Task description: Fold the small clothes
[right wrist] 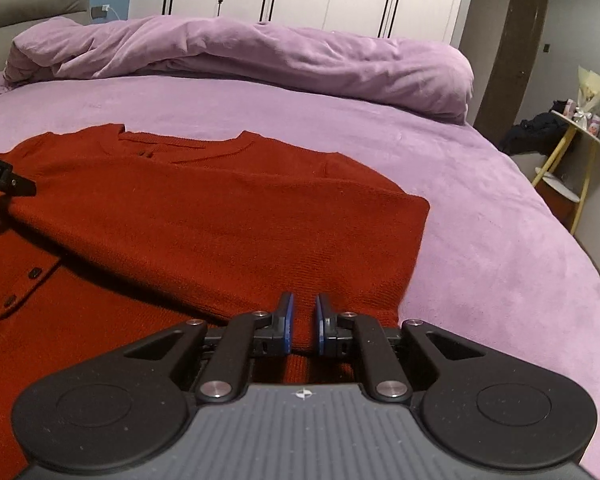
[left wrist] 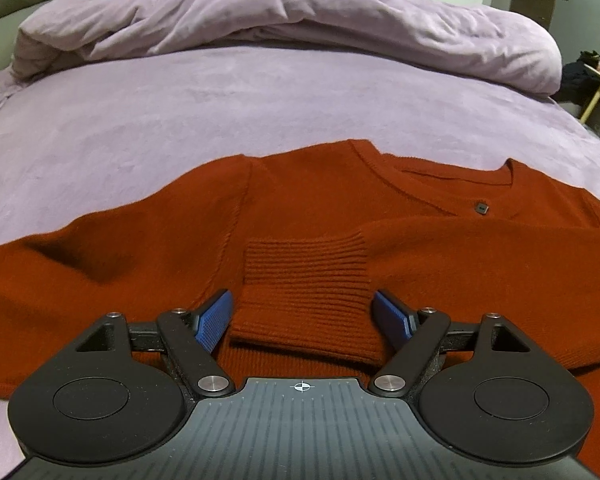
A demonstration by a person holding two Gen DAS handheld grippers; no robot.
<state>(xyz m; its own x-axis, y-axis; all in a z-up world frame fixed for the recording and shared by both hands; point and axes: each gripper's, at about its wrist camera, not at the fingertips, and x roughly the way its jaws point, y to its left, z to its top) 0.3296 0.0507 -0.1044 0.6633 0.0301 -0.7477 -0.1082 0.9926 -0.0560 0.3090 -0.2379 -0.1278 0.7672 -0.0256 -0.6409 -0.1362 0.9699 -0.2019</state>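
soft, limp rust-red cardigan: left claw released around its ribbed cuff; right claw clenched on the folded edge.

I see one rust-red knit cardigan lying flat on the purple bed sheet, neckline toward the rumpled duvet. Small dark buttons run down its front. One sleeve is folded across the chest, its ribbed cuff resting mid-body.
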